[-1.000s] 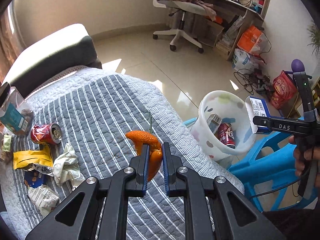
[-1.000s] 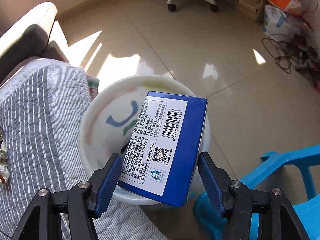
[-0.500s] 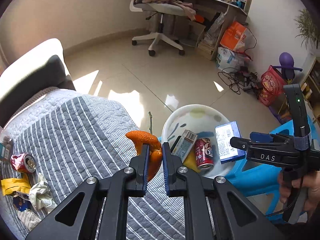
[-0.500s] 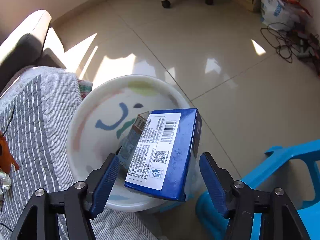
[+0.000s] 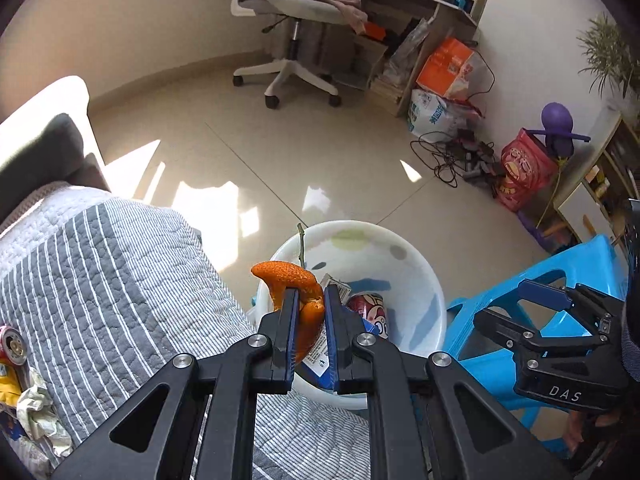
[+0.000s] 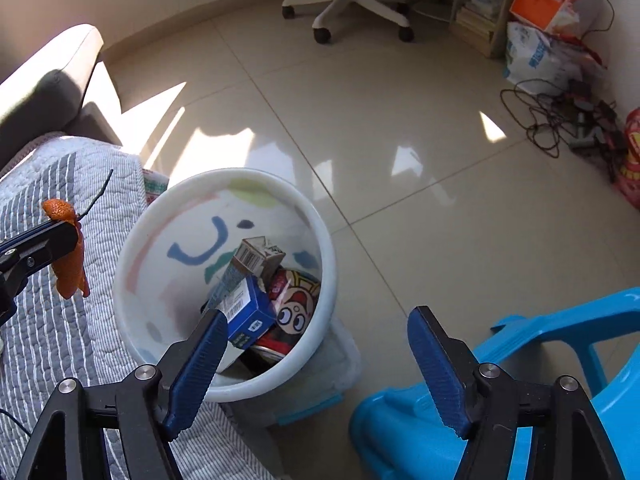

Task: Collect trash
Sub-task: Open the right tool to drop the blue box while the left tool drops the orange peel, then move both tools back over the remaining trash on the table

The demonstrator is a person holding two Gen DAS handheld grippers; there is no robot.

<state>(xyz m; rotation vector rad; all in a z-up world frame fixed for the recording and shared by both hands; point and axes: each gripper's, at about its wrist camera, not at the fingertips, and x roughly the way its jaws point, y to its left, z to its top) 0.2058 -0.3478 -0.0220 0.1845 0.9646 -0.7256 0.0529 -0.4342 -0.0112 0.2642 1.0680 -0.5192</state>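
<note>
My left gripper point(image 5: 307, 300) is shut on an orange peel point(image 5: 294, 280) with a thin stem, held at the near rim of the white bin point(image 5: 400, 240). The peel also shows in the right wrist view point(image 6: 70, 264), left of the bin point(image 6: 324, 248). My right gripper point(image 6: 316, 334) is open and empty above the bin's right side. The blue box point(image 6: 250, 314) lies inside the bin with a small carton point(image 6: 254, 258) and a red can point(image 6: 296, 300).
A striped grey quilt point(image 5: 100, 272) covers the surface at left, with a red can point(image 5: 12, 346) and crumpled wrappers point(image 5: 36, 404) at its left edge. A blue plastic stool point(image 6: 540, 360) stands right of the bin. An office chair point(image 5: 296, 40) and cables point(image 5: 452, 156) lie beyond.
My right gripper opened and the blue box dropped into the bin. My left gripper carried the orange peel to the right, from over the quilt to the bin's rim.
</note>
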